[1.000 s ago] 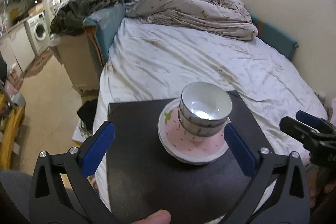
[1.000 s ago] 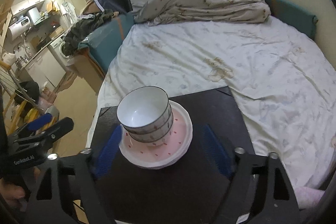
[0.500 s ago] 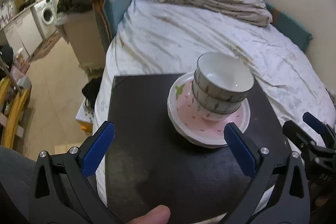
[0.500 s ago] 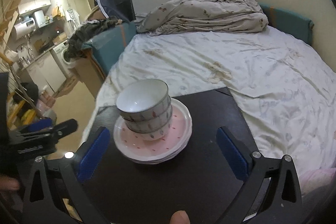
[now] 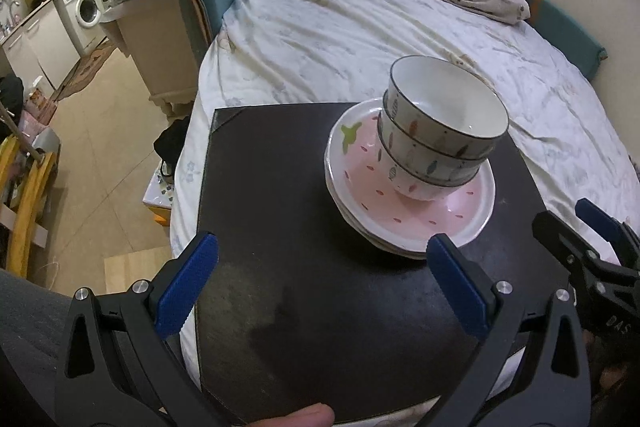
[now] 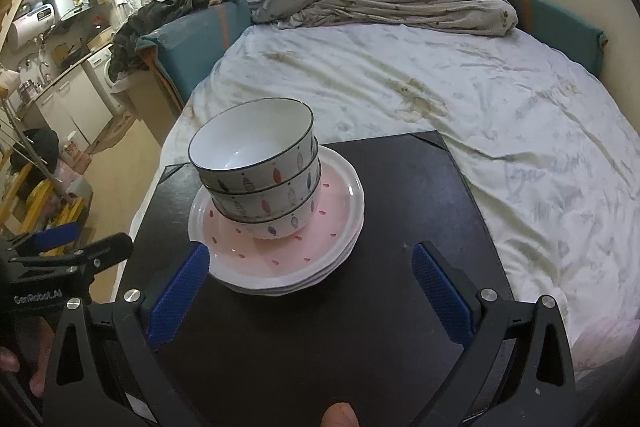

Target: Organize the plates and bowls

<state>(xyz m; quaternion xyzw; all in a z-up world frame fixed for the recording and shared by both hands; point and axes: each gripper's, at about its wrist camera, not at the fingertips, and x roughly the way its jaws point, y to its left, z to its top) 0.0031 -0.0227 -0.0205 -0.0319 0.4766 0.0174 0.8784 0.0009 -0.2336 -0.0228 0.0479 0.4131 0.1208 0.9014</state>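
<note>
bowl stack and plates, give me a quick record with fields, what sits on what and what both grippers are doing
surface: black board lying on the bed
plates: pink-centred plates stacked on the board
bowls: three nested bowls standing on the top plate
bowl contents: top bowl looks empty
left gripper: open, nothing between its pads, short of the plates
right gripper: open wide, nothing held, near edge of the plates between its fingers
contact: neither gripper touches the dishes

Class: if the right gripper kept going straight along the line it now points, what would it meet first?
Probably the black board just right of the plates; the open right gripper is aimed down there, though depth is unclear.
</note>
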